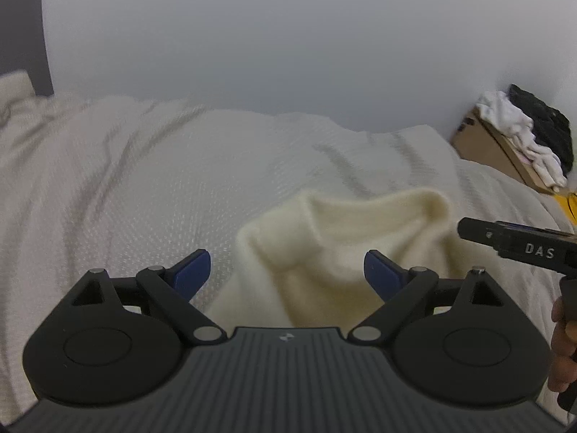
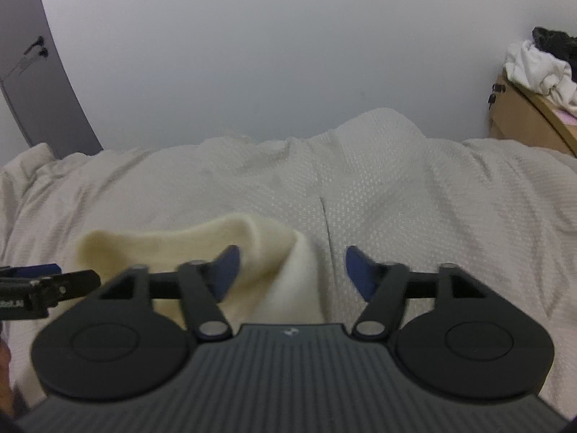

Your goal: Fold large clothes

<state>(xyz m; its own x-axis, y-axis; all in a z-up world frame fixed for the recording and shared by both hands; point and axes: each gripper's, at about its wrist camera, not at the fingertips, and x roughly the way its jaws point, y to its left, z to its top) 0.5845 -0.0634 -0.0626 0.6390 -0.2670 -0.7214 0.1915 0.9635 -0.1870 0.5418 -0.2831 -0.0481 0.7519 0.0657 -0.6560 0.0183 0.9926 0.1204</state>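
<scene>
A cream knitted garment (image 1: 346,245) lies bunched on the white bed cover (image 1: 144,180), its upper edge standing up in a fold. My left gripper (image 1: 287,270) is open and empty, its blue pads on either side of the garment's near part, a little above it. In the right wrist view the same garment (image 2: 259,252) lies low and left of centre. My right gripper (image 2: 292,270) is open and empty; its left pad is over the garment's right edge, its right pad over bare cover. Each gripper shows at the edge of the other's view.
A cardboard box (image 1: 501,148) piled with white and black clothes (image 1: 530,130) stands at the bed's far right; it also shows in the right wrist view (image 2: 530,122). A plain white wall runs behind the bed. A grey door (image 2: 32,83) is at the far left.
</scene>
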